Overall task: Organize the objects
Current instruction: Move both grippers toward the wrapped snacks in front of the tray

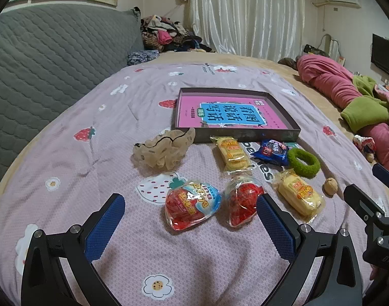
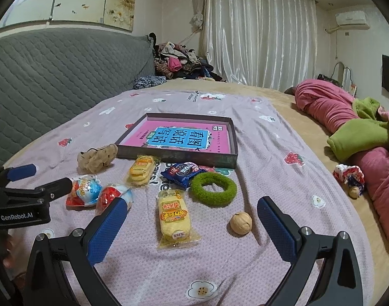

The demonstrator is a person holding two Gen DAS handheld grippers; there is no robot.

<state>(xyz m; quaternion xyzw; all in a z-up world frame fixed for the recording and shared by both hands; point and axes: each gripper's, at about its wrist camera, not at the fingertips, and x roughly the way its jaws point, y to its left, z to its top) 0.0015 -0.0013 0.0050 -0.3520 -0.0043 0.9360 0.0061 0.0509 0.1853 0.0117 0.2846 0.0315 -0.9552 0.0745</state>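
Snacks, hair ties and a walnut (image 2: 241, 222) lie scattered mid-frame on the bed (image 1: 67, 168), just below the shallow box (image 1: 245, 135), likely their destination. The left gripper (image 1: 190, 215) and right gripper (image 2: 192, 216) hover, fingers spread wide, holding nothing.

sheet (image 2: 258, 267): pink, strawberry print | scrunchie (image 2: 213, 188): green | book (image 2: 179, 135): pink, blue

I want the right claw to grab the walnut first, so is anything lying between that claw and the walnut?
Nothing visible does. The right claw is open and empty above the bedspread, and the walnut lies on bare cloth just inside its right finger. The nearest item, the yellow cake pack, sits to the walnut's left, apart from it.
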